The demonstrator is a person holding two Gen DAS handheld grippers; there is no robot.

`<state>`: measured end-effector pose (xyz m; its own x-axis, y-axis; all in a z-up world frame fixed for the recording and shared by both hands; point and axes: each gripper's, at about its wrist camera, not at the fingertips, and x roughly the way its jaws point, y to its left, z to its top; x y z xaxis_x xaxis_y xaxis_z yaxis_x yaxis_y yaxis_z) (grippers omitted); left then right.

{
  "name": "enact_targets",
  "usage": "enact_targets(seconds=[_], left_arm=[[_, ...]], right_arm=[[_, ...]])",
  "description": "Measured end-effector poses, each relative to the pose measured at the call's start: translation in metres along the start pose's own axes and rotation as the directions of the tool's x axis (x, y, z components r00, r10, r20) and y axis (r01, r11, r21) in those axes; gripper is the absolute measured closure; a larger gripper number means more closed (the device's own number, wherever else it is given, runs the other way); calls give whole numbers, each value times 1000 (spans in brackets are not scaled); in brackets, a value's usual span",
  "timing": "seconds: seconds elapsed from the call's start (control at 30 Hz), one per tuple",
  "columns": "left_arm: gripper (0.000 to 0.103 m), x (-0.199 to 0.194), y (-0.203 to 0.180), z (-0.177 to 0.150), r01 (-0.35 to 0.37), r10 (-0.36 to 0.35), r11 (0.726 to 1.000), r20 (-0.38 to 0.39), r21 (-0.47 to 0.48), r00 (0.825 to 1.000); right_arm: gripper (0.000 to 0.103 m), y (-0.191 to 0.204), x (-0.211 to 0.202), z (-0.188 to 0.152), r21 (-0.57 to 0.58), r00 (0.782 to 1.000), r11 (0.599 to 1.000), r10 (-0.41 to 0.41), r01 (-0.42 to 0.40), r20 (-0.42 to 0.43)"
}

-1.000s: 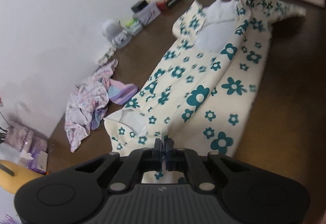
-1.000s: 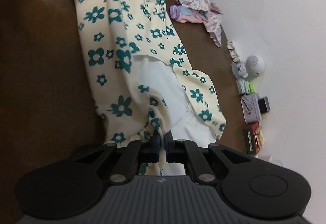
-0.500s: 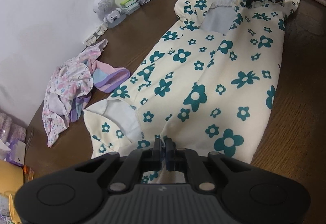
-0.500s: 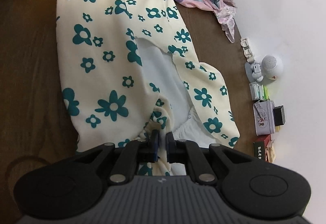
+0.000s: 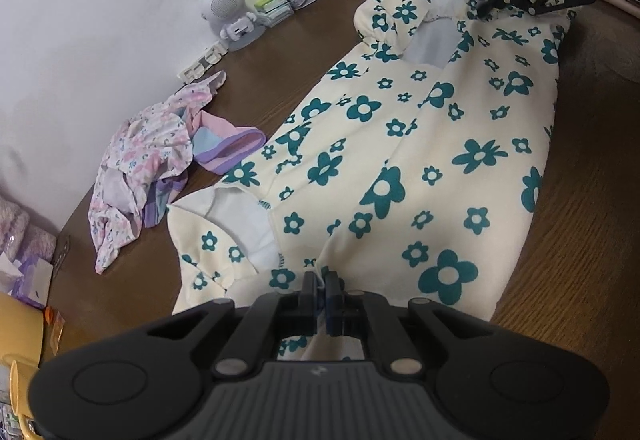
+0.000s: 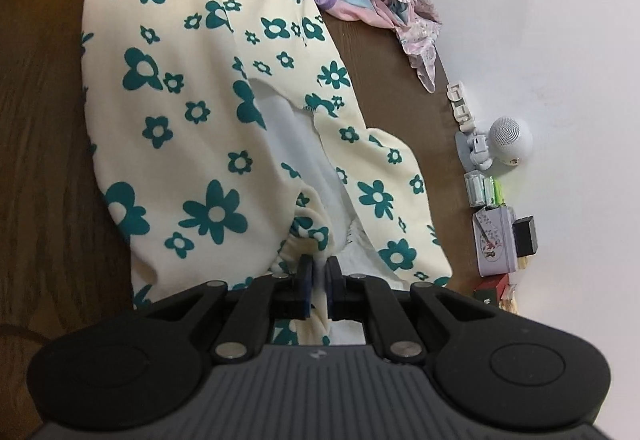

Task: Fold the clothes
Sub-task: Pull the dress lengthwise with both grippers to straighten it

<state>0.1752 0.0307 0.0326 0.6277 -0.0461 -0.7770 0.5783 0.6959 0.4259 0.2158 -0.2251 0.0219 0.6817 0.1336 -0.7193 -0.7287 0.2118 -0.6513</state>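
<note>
Both pairs of fingers are pinching the cream, teal-flowered fleece garment (image 5: 400,167) — left gripper (image 5: 320,282) at one end, right gripper (image 6: 318,270) at the other (cuffed) end — spread on the brown wooden desk (image 5: 580,240). Uneven release could bunch it towards the crumpled pink floral clothes (image 5: 148,155) beside it.

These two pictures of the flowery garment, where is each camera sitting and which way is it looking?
Left wrist: sits on the left gripper, looks down along the flowery garment toward the right gripper, which shows far off.
Right wrist: sits on the right gripper, looks the opposite way along the garment.
Shared: garment, pink clothes pile, white speaker, brown table.
</note>
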Motion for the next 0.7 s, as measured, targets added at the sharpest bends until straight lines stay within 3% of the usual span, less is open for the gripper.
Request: enact_targets(seconds=[0.3, 0.33, 0.37, 0.4, 0.47, 0.57, 0.7], left_arm=[[97, 2, -2, -1, -16, 16, 1000, 4, -19, 1000], [91, 1, -1, -1, -22, 22, 999, 3, -27, 1000], [86, -1, 1, -1, -31, 31, 999, 6, -43, 999], [77, -5, 3, -1, -42, 43, 997, 12, -62, 999], [74, -14, 9, -1, -59, 63, 992, 38, -112, 997], [76, -27, 10, 3, -50, 70, 980, 99, -193, 993], [76, -33, -11, 16, 83, -46, 975, 178, -206, 983]], right_arm=[[95, -6, 5, -9, 80, 1000, 997, 8, -10, 25], [86, -11, 3, -11, 109, 999, 994, 10, -13, 34], [69, -15, 0, -14, 137, 999, 990, 11, -17, 42], [62, -20, -4, -17, 176, 998, 984, 12, -22, 54], [60, -40, -21, -31, 315, 996, 948, 15, -43, 91], [60, -60, -47, -53, 510, 986, 853, 29, -110, 164], [60, -49, -63, -58, 556, 945, 779, 137, -288, 297]])
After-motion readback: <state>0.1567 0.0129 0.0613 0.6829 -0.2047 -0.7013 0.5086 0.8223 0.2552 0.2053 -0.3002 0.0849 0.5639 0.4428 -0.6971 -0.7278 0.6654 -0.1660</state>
